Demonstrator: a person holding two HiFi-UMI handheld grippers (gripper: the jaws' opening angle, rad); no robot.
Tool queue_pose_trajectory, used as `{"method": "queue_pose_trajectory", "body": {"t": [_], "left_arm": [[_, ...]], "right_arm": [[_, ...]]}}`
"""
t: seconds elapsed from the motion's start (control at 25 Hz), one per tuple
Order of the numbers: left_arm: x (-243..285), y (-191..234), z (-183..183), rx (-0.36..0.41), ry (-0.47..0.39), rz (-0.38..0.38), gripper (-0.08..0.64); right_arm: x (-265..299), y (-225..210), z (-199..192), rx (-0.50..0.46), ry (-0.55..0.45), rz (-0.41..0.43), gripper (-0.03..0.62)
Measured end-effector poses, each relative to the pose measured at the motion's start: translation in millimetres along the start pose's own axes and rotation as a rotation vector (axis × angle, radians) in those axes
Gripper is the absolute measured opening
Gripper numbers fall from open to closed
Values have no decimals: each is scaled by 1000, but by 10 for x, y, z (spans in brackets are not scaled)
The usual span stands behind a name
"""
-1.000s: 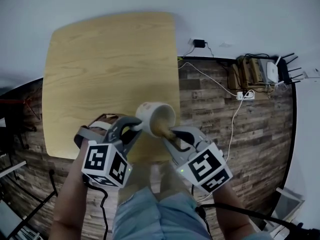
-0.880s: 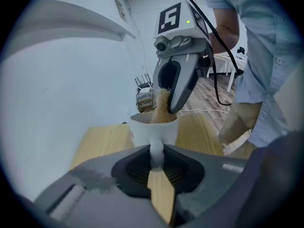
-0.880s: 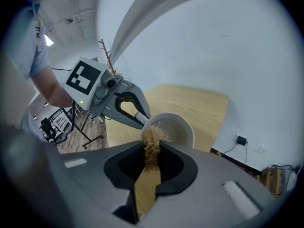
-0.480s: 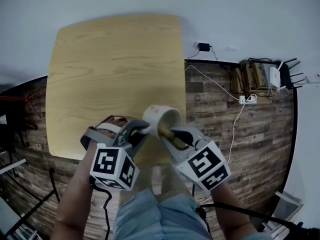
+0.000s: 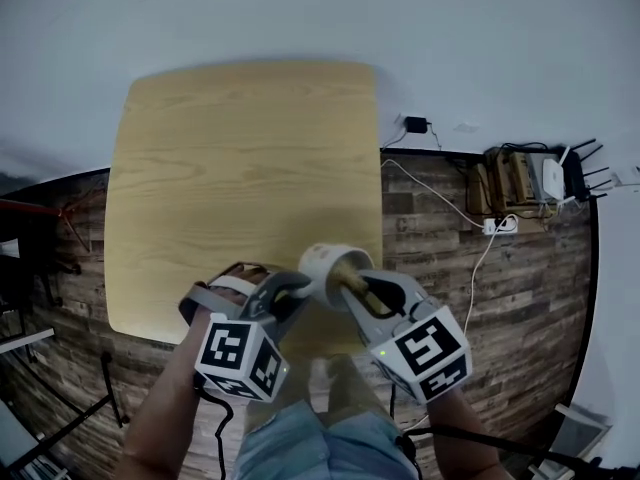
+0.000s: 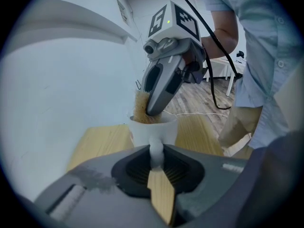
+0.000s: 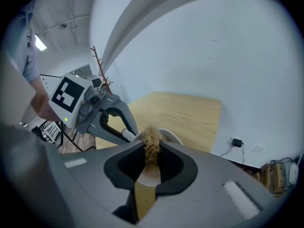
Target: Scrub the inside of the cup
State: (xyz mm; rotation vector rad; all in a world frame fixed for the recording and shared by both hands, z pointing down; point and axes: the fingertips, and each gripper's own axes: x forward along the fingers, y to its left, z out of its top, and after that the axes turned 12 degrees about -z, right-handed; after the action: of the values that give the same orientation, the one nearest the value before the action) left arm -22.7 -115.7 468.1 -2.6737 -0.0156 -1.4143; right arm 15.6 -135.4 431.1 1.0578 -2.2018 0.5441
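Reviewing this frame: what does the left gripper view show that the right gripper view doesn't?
Only the left gripper view: the handle of the white cup clamped in the left gripper, and the right gripper seen from outside, reaching down into the cup.
Only the right gripper view: the tan fibrous scrubber pinched in the right gripper, the left gripper seen from outside, and a wall plug.
Both: the cup, the scrubber at its mouth, and the wooden table.
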Motion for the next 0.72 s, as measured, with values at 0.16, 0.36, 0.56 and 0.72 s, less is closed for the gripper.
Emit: {"method": "queue_pose_trajectory", "body": {"t": [0.16,0.36,0.56,0.72], "left_arm": [[-4,11,-18,-25,-23,-1,67],[-17,15,-86,-71,-58,0,67],[-6,-9,-117,-132,-150,-3,69],[-17,-34,-205,-201,-231,2,69]], "right_arm": [[-141,-101,86,-11,-20,-37,57],[-304,-221,314,14,-96,-69,57],[-475,-398,463,33,-182,-123,57],[-606,-461,588,48,-291,-165,58]]}}
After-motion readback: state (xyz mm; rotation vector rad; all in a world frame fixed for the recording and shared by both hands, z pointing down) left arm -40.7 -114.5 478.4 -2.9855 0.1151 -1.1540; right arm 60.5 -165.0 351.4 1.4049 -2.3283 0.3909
